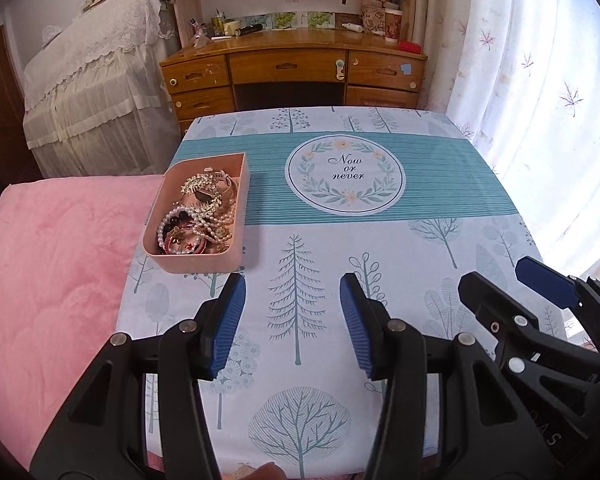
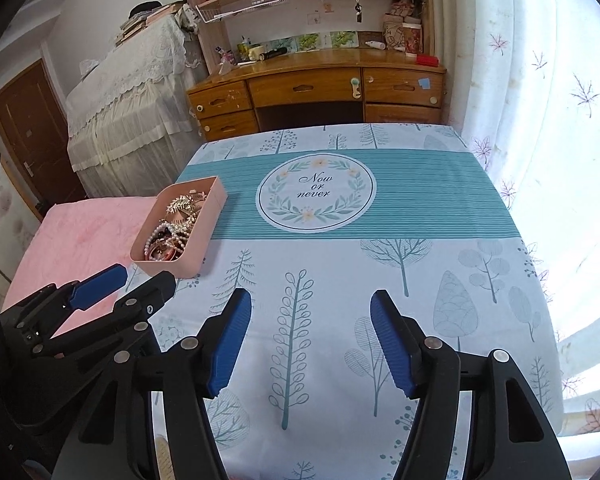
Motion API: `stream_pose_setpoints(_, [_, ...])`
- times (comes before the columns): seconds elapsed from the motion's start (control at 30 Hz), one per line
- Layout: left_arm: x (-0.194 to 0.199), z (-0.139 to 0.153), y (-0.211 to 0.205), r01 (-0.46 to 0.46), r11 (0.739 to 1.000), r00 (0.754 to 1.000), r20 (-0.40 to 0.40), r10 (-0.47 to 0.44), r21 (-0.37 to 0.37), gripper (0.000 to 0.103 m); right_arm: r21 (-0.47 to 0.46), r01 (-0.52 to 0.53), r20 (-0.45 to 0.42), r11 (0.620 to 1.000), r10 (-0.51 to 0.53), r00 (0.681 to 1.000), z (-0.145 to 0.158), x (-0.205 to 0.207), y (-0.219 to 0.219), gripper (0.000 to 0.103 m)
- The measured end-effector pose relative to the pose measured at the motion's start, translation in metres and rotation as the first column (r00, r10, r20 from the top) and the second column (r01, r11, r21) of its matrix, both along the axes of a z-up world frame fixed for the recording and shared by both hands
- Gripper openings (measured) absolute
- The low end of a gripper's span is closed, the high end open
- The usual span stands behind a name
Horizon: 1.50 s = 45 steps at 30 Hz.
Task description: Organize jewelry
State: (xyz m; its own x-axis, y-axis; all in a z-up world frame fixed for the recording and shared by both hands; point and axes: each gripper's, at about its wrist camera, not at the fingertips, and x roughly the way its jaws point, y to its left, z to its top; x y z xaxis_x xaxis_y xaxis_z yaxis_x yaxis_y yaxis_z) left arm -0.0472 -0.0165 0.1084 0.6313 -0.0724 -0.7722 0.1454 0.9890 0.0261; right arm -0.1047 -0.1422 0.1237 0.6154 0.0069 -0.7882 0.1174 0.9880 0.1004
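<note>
Left wrist view: jewelry (image 1: 197, 216) heaped in pink box (image 1: 203, 266) at table's (image 1: 420, 248) left edge. Both my grippers, left (image 1: 292, 322) and right (image 2: 311, 342), gape, holding nothing. Either sorting's finished or pending; can't judge.

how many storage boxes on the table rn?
1. A pink box sits at the table's left edge, beside the teal stripe, piled with jewelry. Both grippers, left and right, hover open and empty over the near side.

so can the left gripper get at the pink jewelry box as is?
Probably yes. The left gripper is open and empty, the pink box sits just ahead to its left, lidless, with only bare tablecloth between.
</note>
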Motion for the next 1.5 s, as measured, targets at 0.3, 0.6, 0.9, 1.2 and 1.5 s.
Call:
stream_pose_setpoints(0.3, [-0.012, 0.011, -0.004, -0.011, 1.0, 1.0, 0.008, 0.011, 0.002, 0.046, -0.001, 0.014, 0.021, 1.0, -0.014, 1.0, 0.012, -0.017, -0.003, 0.063])
stream_pose_setpoints(0.6, [-0.022, 0.02, -0.006, -0.023, 1.0, 1.0, 0.015, 0.023, -0.002, 0.046, -0.002, 0.02, 0.038, 1.0, -0.02, 0.999, 0.022, -0.03, -0.006, 0.063])
stream_pose_setpoints(0.9, [-0.026, 0.022, -0.006, -0.027, 1.0, 1.0, 0.014, 0.027, -0.005, 0.046, -0.006, 0.028, 0.051, 1.0, -0.028, 0.998, 0.03, -0.041, -0.006, 0.063])
stream_pose_setpoints(1.2, [-0.029, 0.023, -0.008, -0.03, 1.0, 1.0, 0.008, 0.03, -0.008, 0.046, -0.005, 0.033, 0.047, 0.999, -0.033, 0.998, 0.031, -0.044, -0.006, 0.063])
stream_pose_setpoints(1.5, [-0.029, 0.02, -0.008, -0.033, 0.999, 0.999, 0.0, 0.033, -0.01, 0.046, -0.006, 0.034, 0.04, 0.999, -0.034, 0.999, 0.028, -0.043, -0.006, 0.063])
